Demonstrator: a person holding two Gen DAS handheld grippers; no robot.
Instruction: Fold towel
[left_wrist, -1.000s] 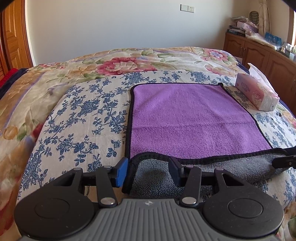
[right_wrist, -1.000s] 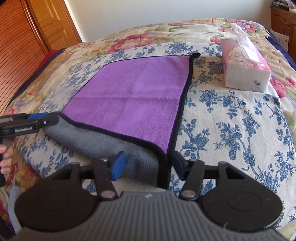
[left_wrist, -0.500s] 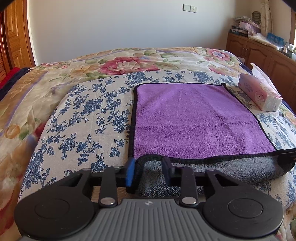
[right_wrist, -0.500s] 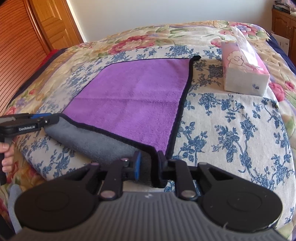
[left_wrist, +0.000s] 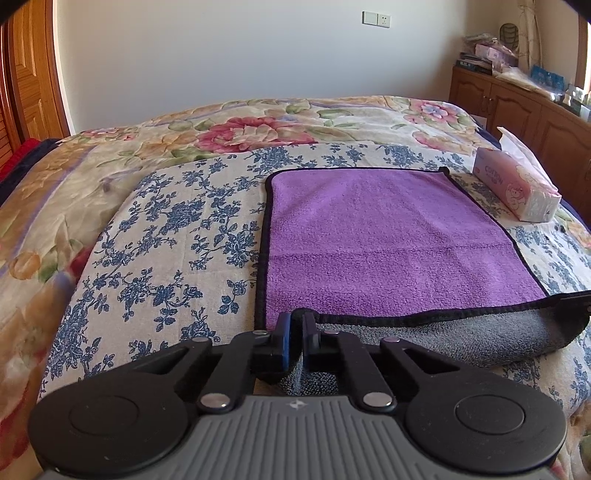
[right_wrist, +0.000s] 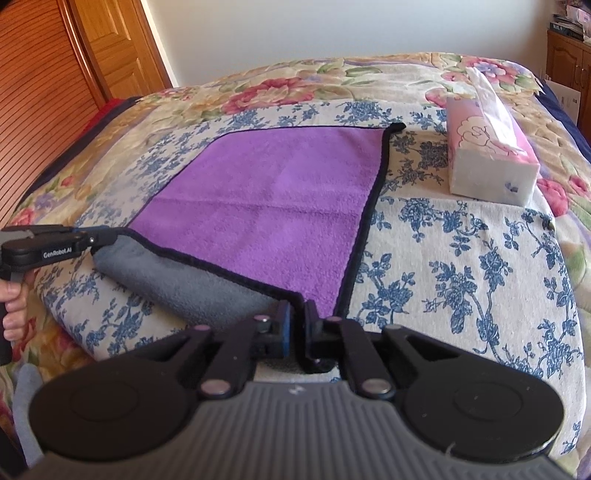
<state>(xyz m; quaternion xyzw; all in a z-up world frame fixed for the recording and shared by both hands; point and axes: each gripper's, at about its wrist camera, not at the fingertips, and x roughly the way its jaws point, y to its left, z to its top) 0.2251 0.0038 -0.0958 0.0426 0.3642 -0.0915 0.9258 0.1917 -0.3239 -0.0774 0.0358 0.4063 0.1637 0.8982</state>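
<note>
In the left wrist view, one towel, purple on top and grey beneath, is seen spread on the bed, with one tissue box beyond the towel's far right corner. The fingers of the left gripper have just been closing and are now clenched on the towel's near left corner, whose black-bound edge is pinched between them and turned up so the grey side shows. In the right wrist view, the same single towel is seen with the fingers of the right gripper likewise just closed and clamped on its near right corner. The left gripper is seen at the other near corner, held by a hand. The grasping step is judged complete. The next move calls for both corners to be lifted together and carried over to the towel's far edge, kept level so that the edges meet squarely.
</note>
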